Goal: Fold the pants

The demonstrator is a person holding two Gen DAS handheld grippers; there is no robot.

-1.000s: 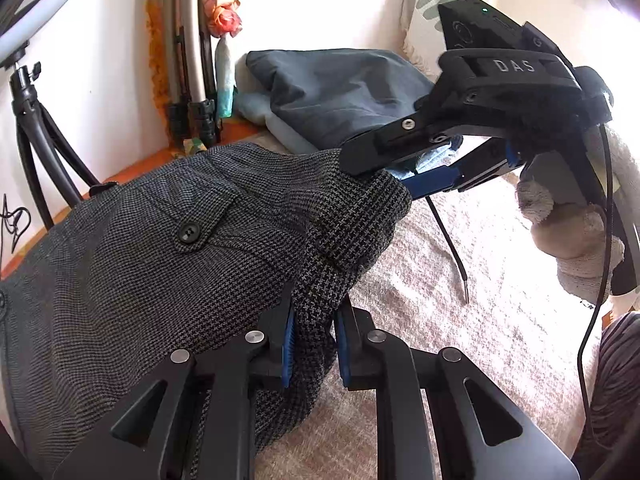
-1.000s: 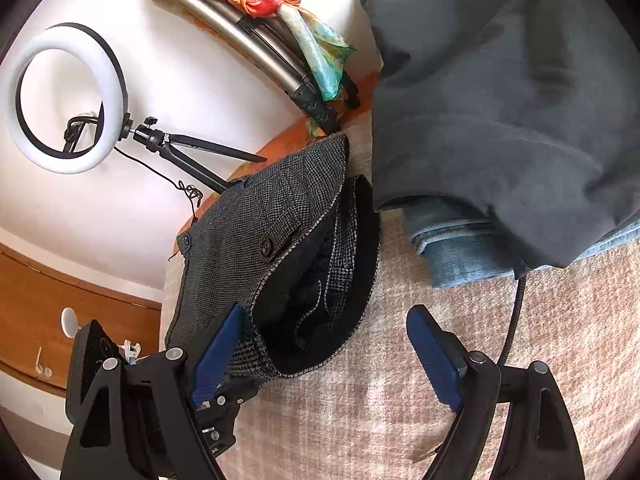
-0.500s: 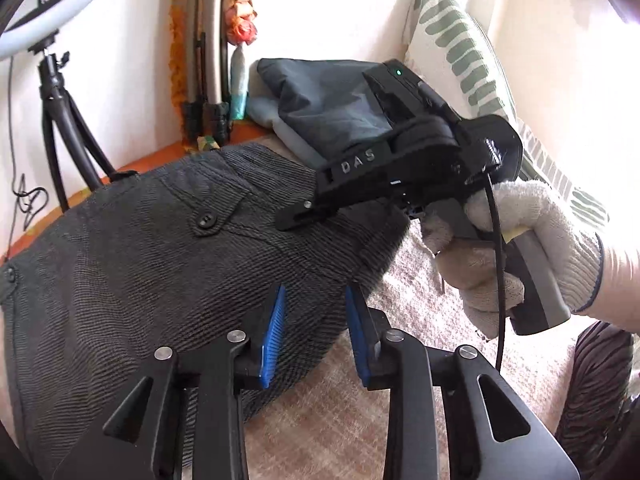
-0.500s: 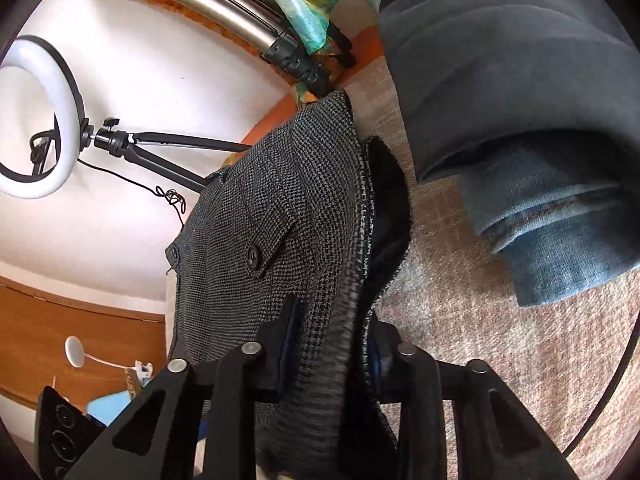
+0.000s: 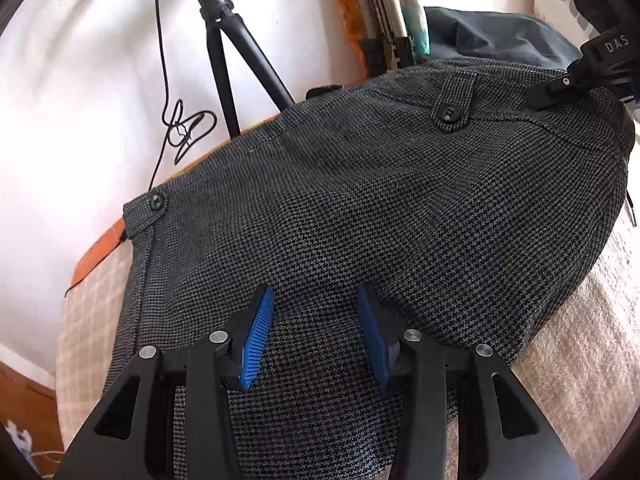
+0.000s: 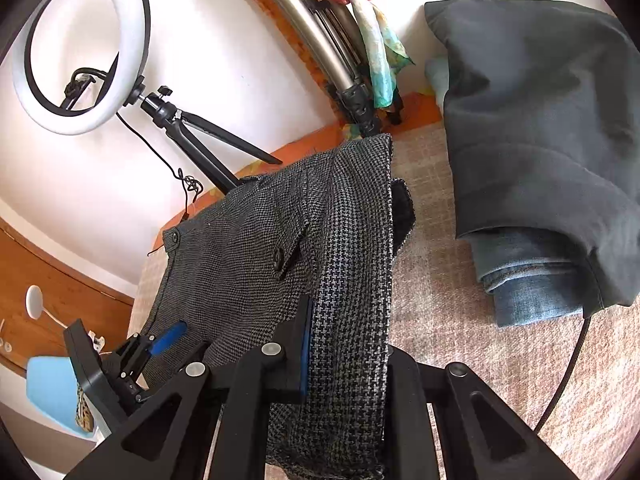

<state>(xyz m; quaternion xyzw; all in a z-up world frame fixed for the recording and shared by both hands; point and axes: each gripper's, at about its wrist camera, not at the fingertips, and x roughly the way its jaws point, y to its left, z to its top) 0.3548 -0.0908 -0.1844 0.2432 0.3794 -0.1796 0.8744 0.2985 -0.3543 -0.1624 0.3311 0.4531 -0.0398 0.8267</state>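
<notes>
Grey houndstooth pants [image 5: 400, 208] lie on a beige blanket [image 5: 580, 340], waistband with buttoned tabs toward the wall. My left gripper [image 5: 316, 326] hovers open over the cloth, its blue pads apart, nothing between them. My right gripper [image 6: 346, 344] is shut on the pants' waistband edge [image 6: 356, 264] and holds it lifted. The right gripper also shows at the top right of the left wrist view [image 5: 576, 80]. The left gripper shows at the lower left of the right wrist view [image 6: 160, 344].
A ring light [image 6: 80, 44] on a black tripod [image 5: 228, 60] stands by the white wall. A folded dark garment [image 6: 540, 128] on folded jeans [image 6: 532, 280] lies at the right. Tripod legs and a scarf [image 6: 380, 60] lean on the wall. A black cable [image 6: 568, 372] crosses the blanket.
My left gripper let go of the pants, opened and moved left over the cloth. My right gripper closed on the waistband edge and holds it raised.
</notes>
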